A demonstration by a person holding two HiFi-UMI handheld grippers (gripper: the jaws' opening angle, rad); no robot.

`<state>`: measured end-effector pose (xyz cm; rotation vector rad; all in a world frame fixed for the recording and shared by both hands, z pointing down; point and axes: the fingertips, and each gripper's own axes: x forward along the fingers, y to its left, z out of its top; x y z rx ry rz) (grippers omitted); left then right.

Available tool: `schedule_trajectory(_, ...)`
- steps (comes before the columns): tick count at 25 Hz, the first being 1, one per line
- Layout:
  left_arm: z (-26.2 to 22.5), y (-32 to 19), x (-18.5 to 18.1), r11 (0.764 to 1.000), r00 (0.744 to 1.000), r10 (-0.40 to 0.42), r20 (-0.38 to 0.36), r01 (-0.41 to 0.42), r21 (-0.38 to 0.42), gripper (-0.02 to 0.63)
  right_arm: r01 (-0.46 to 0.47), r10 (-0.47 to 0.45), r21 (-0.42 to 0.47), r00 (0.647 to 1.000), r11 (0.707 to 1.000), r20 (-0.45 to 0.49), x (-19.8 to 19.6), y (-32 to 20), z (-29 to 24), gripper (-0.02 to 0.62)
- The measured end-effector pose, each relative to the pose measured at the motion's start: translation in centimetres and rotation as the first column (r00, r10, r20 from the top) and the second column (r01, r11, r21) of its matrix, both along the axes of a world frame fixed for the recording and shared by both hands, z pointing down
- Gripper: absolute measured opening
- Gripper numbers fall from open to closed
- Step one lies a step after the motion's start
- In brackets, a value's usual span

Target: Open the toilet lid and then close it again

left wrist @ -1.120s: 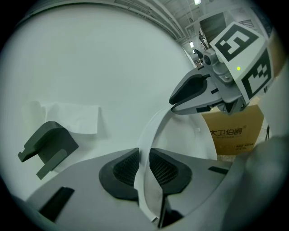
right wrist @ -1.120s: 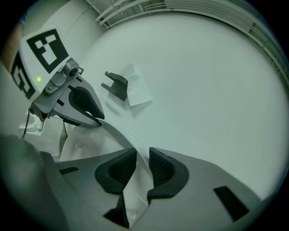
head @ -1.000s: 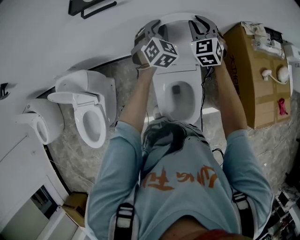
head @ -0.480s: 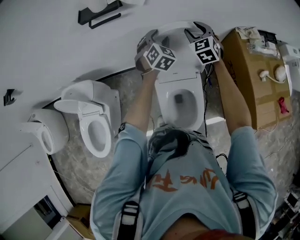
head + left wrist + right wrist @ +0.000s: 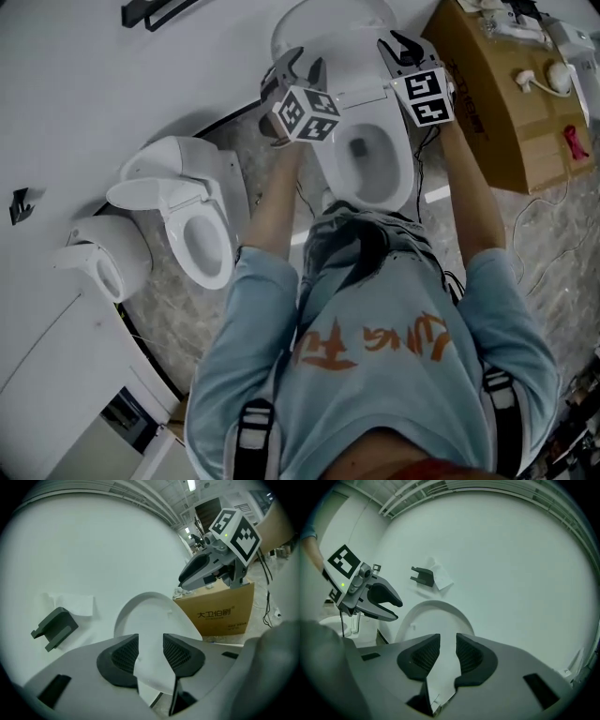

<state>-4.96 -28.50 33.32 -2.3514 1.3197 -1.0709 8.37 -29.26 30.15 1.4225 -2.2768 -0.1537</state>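
Left gripper view: the left gripper (image 5: 150, 645) has its jaws apart with nothing between the pads, and they have just been closing a little. The toilet lid (image 5: 151, 615) shows through the gap but stands well beyond the tips, untouched. The right gripper view gives the same reading for the right gripper (image 5: 444, 648): jaws apart, lately narrowing, empty, with the lid ahead and clear of them.

In the head view the lid is raised, leaning back toward the wall (image 5: 112, 84), and the bowl (image 5: 371, 159) lies open below and between your two grippers. The opening half of the task looks complete, so the closing half is probably the step in hand.

1. Hold both grippers level with each other, one at each side of the lid's upper rim.
2. Open the jaws wide enough to pass the rim before you advance. At the present gap the tips may strike the edge instead of straddling it.
3. Clamp only when the rim sits between the pads in both gripper views.
4. Draw the lid forward and lower it evenly. Do not release it early, as a freed lid is likely to fall and slam.

Keep your right elbow clear of the cardboard box (image 5: 497, 103) beside the toilet.
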Motion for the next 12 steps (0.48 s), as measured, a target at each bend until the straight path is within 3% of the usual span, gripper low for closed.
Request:
schedule_trajectory(3, 2.5, 2.9, 0.9, 0.999, 1.0, 0.02, 0.016, -0.019, -0.033, 0.18, -0.012, 0.012, -0.036, 1.0, 0.999, 0.016, 1.2, 2.5, 2.4, 0.118)
schedule_trajectory(7, 6.7, 8.1, 2.1, 0.993, 0.998, 0.058, 0.023, -0.055, -0.1, 0.169, 0.003, 0.005, -0.147, 0.999, 0.989, 0.048, 2.0, 7.4, 7.1, 0.118)
schedule_trajectory(12, 12.2, 12.5, 3.3, 0.975, 0.993, 0.109, 0.038, -0.1, -0.2, 0.17, 0.02, -0.017, -0.239, 1.0, 0.971, 0.017, 2.9, 12.1, 12.6, 0.12)
